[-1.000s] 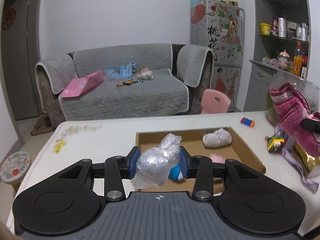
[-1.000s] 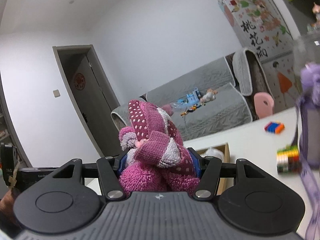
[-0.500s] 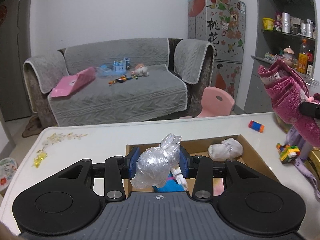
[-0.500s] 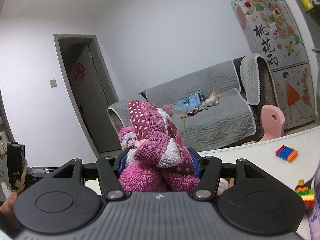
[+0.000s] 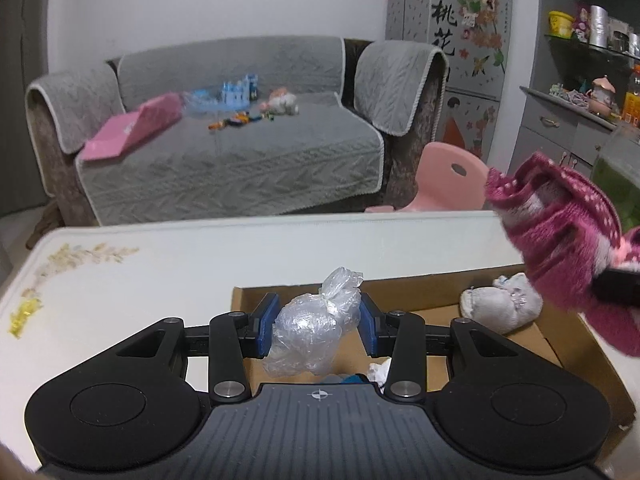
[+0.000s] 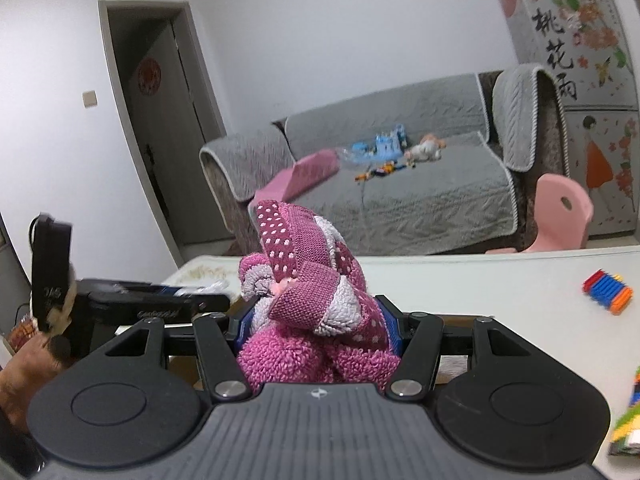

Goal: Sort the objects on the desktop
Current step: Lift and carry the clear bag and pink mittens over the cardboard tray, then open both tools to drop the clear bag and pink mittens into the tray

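Note:
My left gripper (image 5: 318, 326) is shut on a crumpled clear plastic bag (image 5: 312, 330) and holds it over the near left part of an open cardboard box (image 5: 576, 350) on the white table. A pale grey sock bundle (image 5: 500, 310) lies in the box. My right gripper (image 6: 316, 330) is shut on a bundle of pink dotted knitted socks (image 6: 308, 280); the bundle also shows at the right of the left wrist view (image 5: 568, 248), above the box's right side. The left gripper's body shows at the left of the right wrist view (image 6: 132, 304).
A blue and orange block strip (image 6: 608, 290) and a multicoloured brick stack (image 6: 630, 420) lie on the table to the right. A white and blue item (image 5: 368, 374) lies in the box under my left gripper. A grey sofa (image 5: 224, 148) and a pink chair (image 5: 448, 180) stand beyond the table.
Both grippers have moved left over the box with their loads held. The pink sock bundle has come closer to the box in the left wrist view. The brick stack slid to the right edge.

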`<state>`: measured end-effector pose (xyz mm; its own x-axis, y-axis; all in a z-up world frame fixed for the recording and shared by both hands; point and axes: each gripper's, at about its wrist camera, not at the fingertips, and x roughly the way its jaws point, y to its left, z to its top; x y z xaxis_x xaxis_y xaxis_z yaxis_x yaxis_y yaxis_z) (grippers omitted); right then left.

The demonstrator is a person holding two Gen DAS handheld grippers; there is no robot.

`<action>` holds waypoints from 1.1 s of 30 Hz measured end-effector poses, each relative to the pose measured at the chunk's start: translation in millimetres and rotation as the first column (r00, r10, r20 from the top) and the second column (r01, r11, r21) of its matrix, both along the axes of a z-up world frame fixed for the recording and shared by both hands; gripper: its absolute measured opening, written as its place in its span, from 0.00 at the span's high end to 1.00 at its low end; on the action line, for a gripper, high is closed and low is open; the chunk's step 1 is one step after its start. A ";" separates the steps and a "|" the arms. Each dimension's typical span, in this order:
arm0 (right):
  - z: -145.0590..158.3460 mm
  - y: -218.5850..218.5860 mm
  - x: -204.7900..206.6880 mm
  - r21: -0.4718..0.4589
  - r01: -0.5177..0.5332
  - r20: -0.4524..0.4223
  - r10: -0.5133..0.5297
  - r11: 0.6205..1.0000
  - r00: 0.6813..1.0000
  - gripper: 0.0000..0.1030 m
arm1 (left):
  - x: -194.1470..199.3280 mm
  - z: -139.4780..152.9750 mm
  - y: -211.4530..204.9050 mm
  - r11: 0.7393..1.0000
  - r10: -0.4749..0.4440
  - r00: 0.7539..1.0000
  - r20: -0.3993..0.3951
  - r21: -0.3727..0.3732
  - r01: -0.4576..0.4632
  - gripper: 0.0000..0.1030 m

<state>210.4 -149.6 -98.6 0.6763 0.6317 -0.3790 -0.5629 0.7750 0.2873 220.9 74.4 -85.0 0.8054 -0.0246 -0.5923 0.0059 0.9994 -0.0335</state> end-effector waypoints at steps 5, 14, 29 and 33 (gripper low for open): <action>-8.2 20.8 8.4 -0.077 -0.016 -0.017 0.015 0.997 1.000 0.47 | 18.5 -24.6 8.5 1.000 0.016 0.997 -0.078 -0.022 -0.018 0.53; -24.0 39.4 20.8 -0.155 -0.055 -0.078 0.043 0.986 0.996 0.47 | 27.5 -36.2 7.3 0.999 0.050 0.993 -0.108 -0.012 -0.051 0.52; -31.4 60.4 25.2 -0.257 -0.133 -0.147 0.097 0.957 0.984 0.46 | 31.8 -46.5 -6.5 0.998 0.053 0.978 -0.200 0.056 -0.043 0.50; -32.9 62.5 22.1 -0.281 -0.156 -0.166 0.112 0.947 0.980 0.46 | 24.7 -48.4 -13.2 0.998 0.032 0.975 -0.219 0.057 -0.020 0.48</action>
